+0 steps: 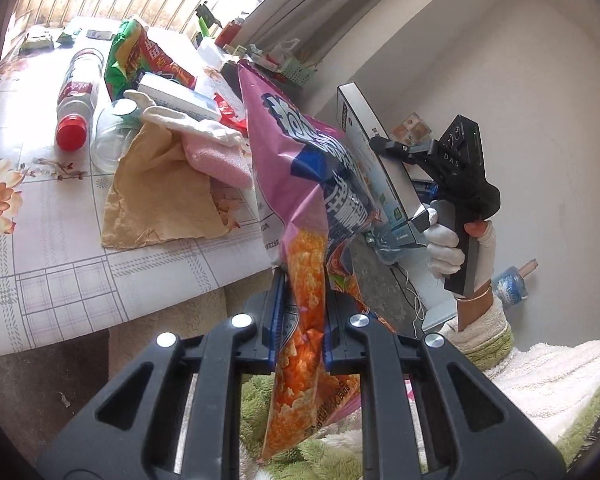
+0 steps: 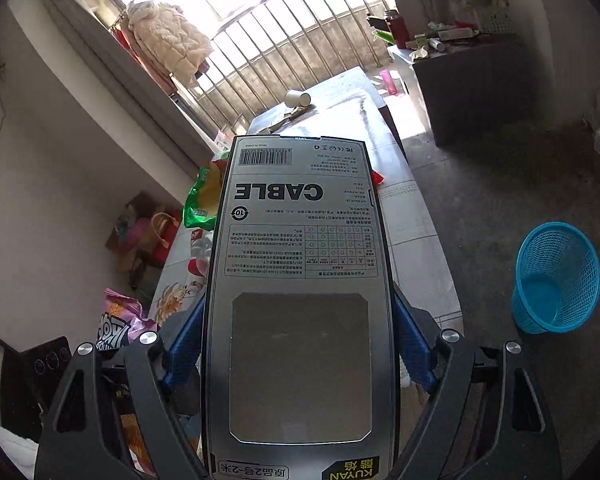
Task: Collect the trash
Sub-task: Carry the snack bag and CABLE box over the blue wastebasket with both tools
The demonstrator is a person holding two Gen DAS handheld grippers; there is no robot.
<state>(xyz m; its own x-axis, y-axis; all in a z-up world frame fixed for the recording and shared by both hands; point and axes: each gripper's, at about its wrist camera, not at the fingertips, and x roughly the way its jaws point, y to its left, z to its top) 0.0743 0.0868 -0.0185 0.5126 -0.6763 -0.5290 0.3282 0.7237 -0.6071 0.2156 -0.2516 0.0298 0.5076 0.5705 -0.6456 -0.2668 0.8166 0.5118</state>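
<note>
My left gripper is shut on the lower part of a pink and orange snack bag, which stands up above the table's edge. The bag's corner also shows in the right wrist view at the lower left. My right gripper is shut on a flat grey cable box, its blue pads pressing on both long sides. In the left wrist view that gripper and its box hang just right of the bag, held by a gloved hand.
On the flowered table lie a red-capped bottle, a clear cup, a green snack bag, a white and blue carton, brown paper and a pink cloth. A blue mesh basket stands on the floor, right of the table.
</note>
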